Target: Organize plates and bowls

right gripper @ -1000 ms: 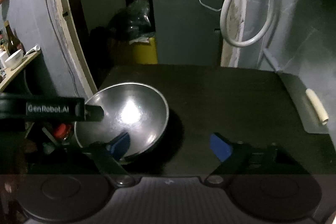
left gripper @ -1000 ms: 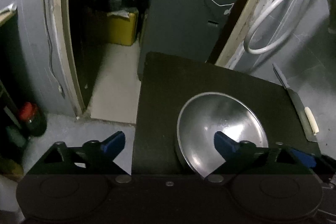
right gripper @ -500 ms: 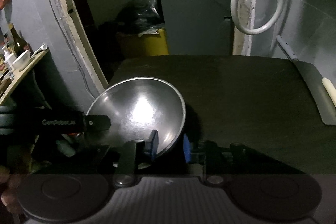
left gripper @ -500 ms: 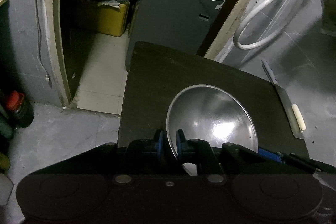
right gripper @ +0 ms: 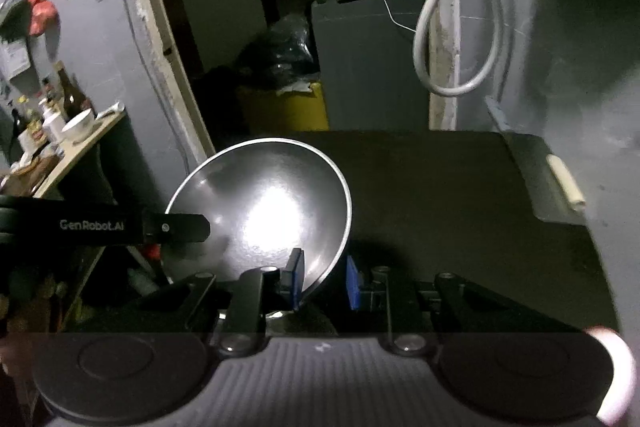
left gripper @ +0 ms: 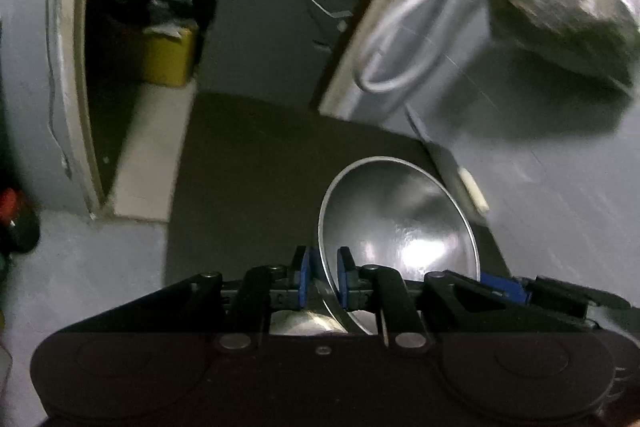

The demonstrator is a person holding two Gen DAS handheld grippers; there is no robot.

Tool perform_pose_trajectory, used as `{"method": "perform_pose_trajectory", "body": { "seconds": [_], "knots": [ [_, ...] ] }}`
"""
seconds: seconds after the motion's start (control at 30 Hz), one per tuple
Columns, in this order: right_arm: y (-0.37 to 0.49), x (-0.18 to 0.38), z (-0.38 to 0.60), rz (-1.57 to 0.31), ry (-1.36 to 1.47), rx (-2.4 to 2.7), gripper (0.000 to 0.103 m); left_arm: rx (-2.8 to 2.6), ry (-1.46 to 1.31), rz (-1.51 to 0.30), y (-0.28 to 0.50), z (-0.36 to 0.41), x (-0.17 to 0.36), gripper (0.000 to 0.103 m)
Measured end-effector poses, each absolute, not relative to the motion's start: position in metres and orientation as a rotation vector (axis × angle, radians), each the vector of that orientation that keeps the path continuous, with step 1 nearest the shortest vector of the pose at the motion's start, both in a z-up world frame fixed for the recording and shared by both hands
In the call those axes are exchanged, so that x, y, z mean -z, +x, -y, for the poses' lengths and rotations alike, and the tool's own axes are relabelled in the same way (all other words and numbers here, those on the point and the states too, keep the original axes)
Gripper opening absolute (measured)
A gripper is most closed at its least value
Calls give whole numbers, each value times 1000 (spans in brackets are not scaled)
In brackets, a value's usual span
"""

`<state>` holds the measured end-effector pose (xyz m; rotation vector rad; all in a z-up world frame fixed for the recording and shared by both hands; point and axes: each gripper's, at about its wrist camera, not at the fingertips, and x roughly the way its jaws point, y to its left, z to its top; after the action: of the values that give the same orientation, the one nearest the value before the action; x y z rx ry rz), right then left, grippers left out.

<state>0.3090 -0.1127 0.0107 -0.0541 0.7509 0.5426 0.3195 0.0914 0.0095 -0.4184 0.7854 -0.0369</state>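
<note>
A wide, shallow steel bowl is held by both grippers at once, above the dark table. My left gripper is shut on the bowl's left rim, its blue pads on either side of the thin wall. In the right wrist view the same bowl fills the lower left, and my right gripper is shut on its right rim. The left gripper's black body crosses the bowl's far left edge there. The bowl is tilted and lifted off the table.
A cleaver with a pale handle lies at the table's right edge. A looped white hose hangs on the grey wall behind. Past an open doorway stand a yellow bin and a grey cabinet. A side shelf at left holds bottles and a white bowl.
Both grippers were open beside the bowl a second ago. They closed on its opposite rims, then lifted it together off the table.
</note>
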Motion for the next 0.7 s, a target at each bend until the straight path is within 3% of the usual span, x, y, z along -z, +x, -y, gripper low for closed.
{"method": "perform_pose_trajectory", "body": {
  "seconds": [0.7],
  "knots": [
    [182, 14, 248, -1005, 73, -465, 25, 292, -319, -1182, 228, 21, 39, 17]
  ]
}}
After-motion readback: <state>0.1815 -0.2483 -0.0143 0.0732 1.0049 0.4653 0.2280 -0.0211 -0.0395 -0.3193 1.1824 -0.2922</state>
